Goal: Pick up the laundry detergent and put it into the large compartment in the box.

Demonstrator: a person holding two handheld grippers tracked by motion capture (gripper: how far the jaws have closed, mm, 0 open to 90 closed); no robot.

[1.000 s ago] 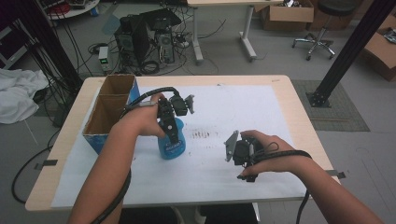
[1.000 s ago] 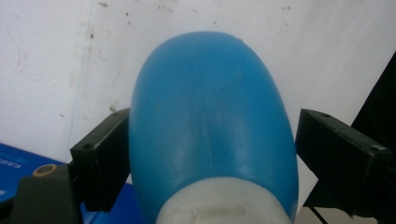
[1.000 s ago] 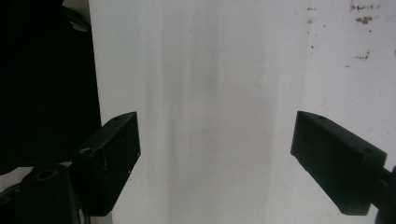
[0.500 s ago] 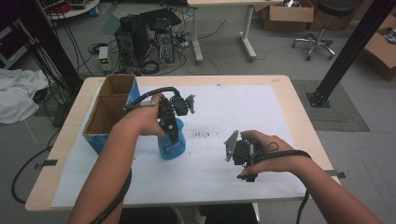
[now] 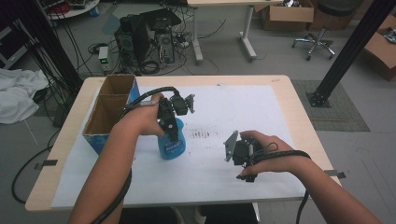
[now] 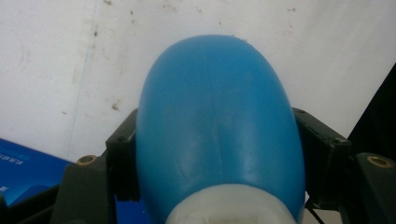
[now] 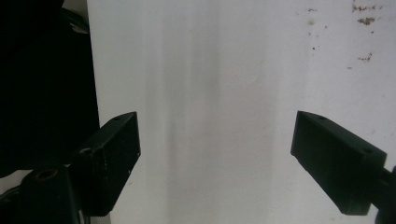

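- Blue plastic fills the space between our left gripper's (image 6: 210,154) jaws: they are clamped on the sides of a blue bottle (image 6: 217,126), and its white neck shows at the bottom edge of the left gripper view.
- From the high view we see the blue bottle (image 5: 171,142) standing upright on the white paper sheet (image 5: 243,112) that covers the wooden table (image 5: 299,98), with our left gripper (image 5: 170,128) coming down on it from above.
- We see the bottle just right of an open cardboard box (image 5: 109,114) with a blue outer side, which sits at the table's left edge; the two are close, but we cannot tell whether they touch.
- Our right gripper (image 7: 217,158) has its jaws spread wide apart with nothing between them, over bare white paper (image 7: 224,93) marked by a few brown specks.
- In the high view our right gripper (image 5: 240,154) sits well to the right of the bottle, near the front of the sheet, held in our right hand (image 5: 264,151) with its cable looping round the wrist.
- Beyond the table we see a floor with computer towers (image 5: 144,39), tangled cables and a rolling stool (image 5: 322,28).
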